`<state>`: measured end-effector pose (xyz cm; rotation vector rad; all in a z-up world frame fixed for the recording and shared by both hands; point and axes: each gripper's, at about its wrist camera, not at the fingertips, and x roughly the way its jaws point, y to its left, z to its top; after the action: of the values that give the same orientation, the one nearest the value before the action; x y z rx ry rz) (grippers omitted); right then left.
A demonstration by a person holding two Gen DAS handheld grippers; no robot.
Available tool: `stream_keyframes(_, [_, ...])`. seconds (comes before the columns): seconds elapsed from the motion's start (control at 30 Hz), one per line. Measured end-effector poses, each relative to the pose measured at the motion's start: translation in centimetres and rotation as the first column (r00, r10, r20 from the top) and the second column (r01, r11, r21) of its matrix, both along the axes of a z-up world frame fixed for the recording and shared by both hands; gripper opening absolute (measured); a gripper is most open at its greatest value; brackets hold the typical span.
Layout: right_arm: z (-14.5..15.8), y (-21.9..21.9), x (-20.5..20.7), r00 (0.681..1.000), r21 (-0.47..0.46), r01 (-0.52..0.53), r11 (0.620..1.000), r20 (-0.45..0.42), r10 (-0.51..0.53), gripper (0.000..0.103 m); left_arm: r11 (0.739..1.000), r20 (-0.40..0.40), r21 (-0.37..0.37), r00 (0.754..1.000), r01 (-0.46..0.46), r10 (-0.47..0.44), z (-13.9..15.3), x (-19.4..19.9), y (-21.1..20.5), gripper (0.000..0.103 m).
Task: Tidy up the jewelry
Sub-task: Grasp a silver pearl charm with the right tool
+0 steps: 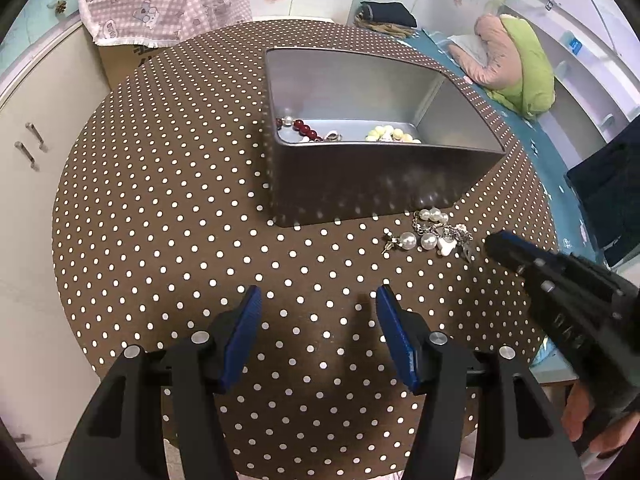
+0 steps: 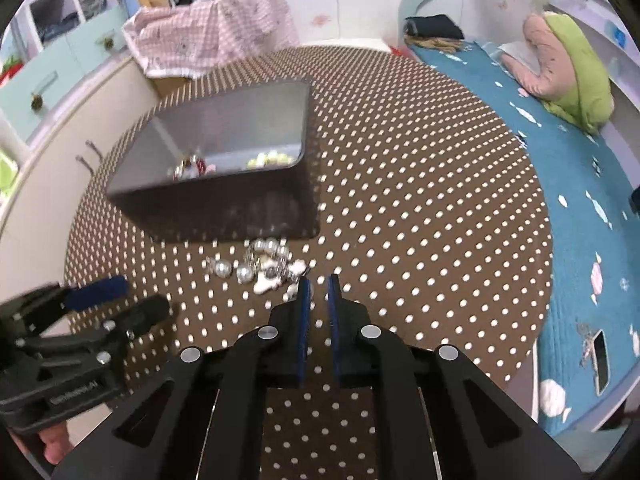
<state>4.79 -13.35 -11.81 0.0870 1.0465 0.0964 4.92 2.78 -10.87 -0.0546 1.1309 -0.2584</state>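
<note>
A loose cluster of pearl-and-silver-chain jewelry [image 1: 434, 234] is seen lying on the brown, white-dotted round tabletop [image 1: 168, 216], just in front of the near wall of the grey rectangular metal tin [image 1: 372, 184] and outside it. Inside the tin, a string of dark red beads with a white pearl [image 1: 302, 127] and a pale yellow-green bead bracelet [image 1: 390, 134] are already gathered on the floor of the larger compartment, beside a small silver piece that cannot be made out clearly; the smaller compartment on the far side of the divider appears to hold nothing visible. The task is therefore judged to be partly done, with the pearl cluster left to be lifted in. The right gripper [image 2: 318, 282] is held low just beside the cluster, its blue-padded fingers drawn nearly together with a narrow gap between them and nothing seen clamped; whether a chain end is touched cannot be told through the blur. The left gripper [image 1: 318, 294] is held back over bare cloth, its fingers wide apart and empty. The tin's tall near wall is judged the main obstacle to be cleared. Beyond the table, a pink gingham cloth [image 1: 160, 0], a white cabinet [image 1: 36, 152] and a teal bedspread with a pink-and-green cushion [image 1: 516, 60] are seen well apart from the work.
</note>
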Motion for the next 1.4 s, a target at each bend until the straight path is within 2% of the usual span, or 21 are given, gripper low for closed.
stream_keyframes(0.17, [-1.1, 0.6, 0.6, 0.999, 0.020, -0.026, 0.999, -0.046, 0.027, 0.013, 1.000, -0.003, -0.001, 1.000, -0.003, 0.003, -0.1, 0.1, 0.1, 0.057])
stream_keyframes(0.23, [-1.2, 0.7, 0.6, 0.998, 0.038, -0.043, 0.998, -0.037, 0.044, 0.024, 1.000, -0.004, -0.005, 1.000, -0.003, 0.003, -0.1, 0.1, 0.3, 0.057])
stream_keyframes(0.3, [-1.2, 0.9, 0.7, 0.998, 0.063, -0.058, 0.996, -0.029, 0.060, 0.052, 1.000, -0.004, -0.008, 1.000, -0.003, 0.003, -0.1, 0.0, 0.3, 0.057])
stream_keyframes(0.33, [-1.3, 1.1, 0.8, 0.998, 0.059, -0.063, 0.996, -0.018, 0.065, 0.052, 1.000, -0.003, -0.005, 1.000, -0.004, 0.004, -0.2, 0.0, 0.3, 0.057])
stream_keyframes(0.43, [-1.4, 2.0, 1.1, 0.997, -0.003, -0.073, 0.997, 0.005, 0.073, 0.048, 1.000, -0.003, -0.013, 1.000, 0.003, -0.003, -0.1, 0.0, 0.3, 0.062])
stream_keyframes(0.5, [-1.5, 1.9, 1.4, 0.998, -0.040, -0.056, 0.998, 0.015, 0.057, 0.028, 1.000, -0.001, -0.006, 1.000, 0.004, -0.004, -0.1, -0.1, 0.3, 0.062])
stream_keyframes(0.57, [-1.5, 1.1, 1.6, 0.999, -0.035, -0.038, 0.999, 0.014, 0.039, 0.016, 1.000, -0.001, -0.007, 1.000, 0.005, -0.005, -0.1, -0.1, 0.2, 0.062])
stream_keyframes(0.63, [-1.5, 0.3, 1.7, 0.999, 0.008, -0.034, 0.999, 0.012, 0.034, 0.016, 1.000, -0.002, -0.009, 1.000, 0.003, -0.003, -0.1, 0.0, 0.2, 0.062])
stream_keyframes(0.77, [-1.2, -0.5, 1.7, 1.000, 0.004, -0.006, 1.000, 0.019, 0.006, 0.015, 1.000, -0.004, -0.005, 1.000, 0.001, -0.001, -0.1, 0.2, 0.2, 0.062])
stream_keyframes(0.87, [-0.3, -1.5, 1.3, 0.999, 0.040, 0.000, 0.999, 0.035, -0.002, 0.015, 1.000, -0.005, -0.008, 1.000, 0.006, -0.007, 0.1, 0.3, 0.0, 0.062])
stream_keyframes(1.17, [4.1, -3.3, -0.3, 0.990, 0.066, 0.007, 0.998, 0.140, -0.016, 0.015, 0.999, -0.001, -0.010, 0.999, 0.033, -0.033, 0.5, 0.5, -1.6, 0.062])
stream_keyframes(1.4, [8.2, -4.3, -2.3, 0.970, 0.058, 0.005, 0.998, 0.242, -0.019, 0.015, 0.998, 0.015, -0.011, 0.998, 0.055, -0.055, 1.2, 0.6, -3.0, 0.062])
